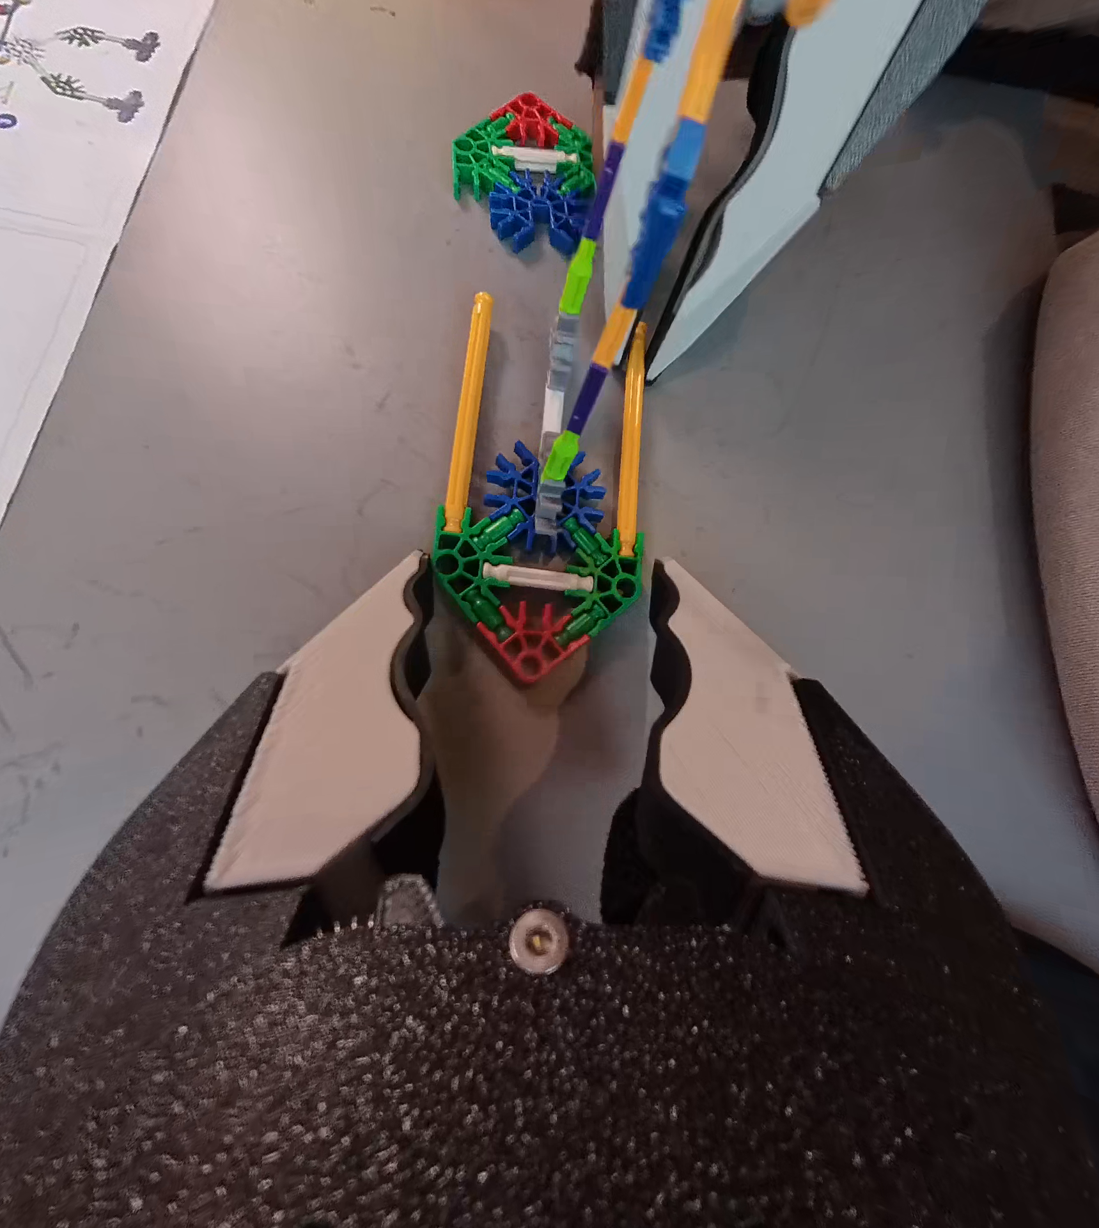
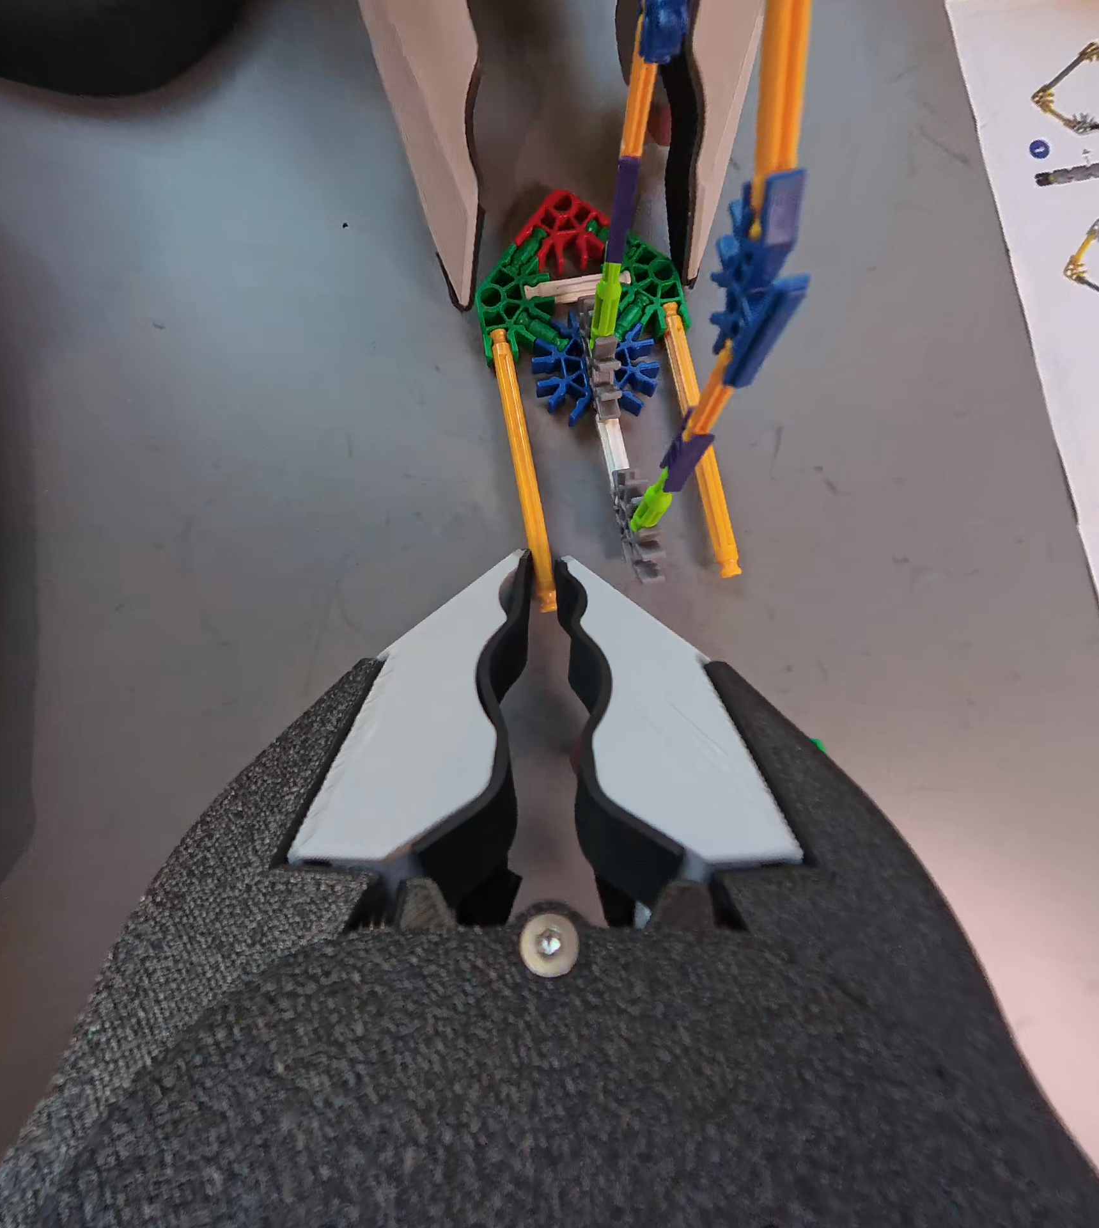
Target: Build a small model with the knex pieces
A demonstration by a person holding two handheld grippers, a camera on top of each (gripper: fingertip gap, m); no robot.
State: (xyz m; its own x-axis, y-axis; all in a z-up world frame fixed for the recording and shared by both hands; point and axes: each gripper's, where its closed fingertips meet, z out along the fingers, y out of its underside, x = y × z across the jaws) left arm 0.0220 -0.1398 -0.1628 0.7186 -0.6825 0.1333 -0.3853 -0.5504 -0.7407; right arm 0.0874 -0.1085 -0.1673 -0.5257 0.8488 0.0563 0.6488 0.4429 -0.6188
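Observation:
A flat assembly of green, red and blue connectors with a white rod lies on the grey table. Two yellow rods run out from it. My left gripper is open and straddles the assembly, fingertips close beside its green corners; it also shows in the right wrist view. My right gripper is shut on the end of one yellow rod; in the left wrist view it is at the far rod end. A frame of yellow, blue, purple and lime pieces rises from the assembly's middle.
A second green, red and blue connector assembly lies farther along the table. A printed instruction sheet covers the table's edge, also seen in the right wrist view. A beige cushion borders the other side. Tip to tip, the grippers are about 8 centimetres apart.

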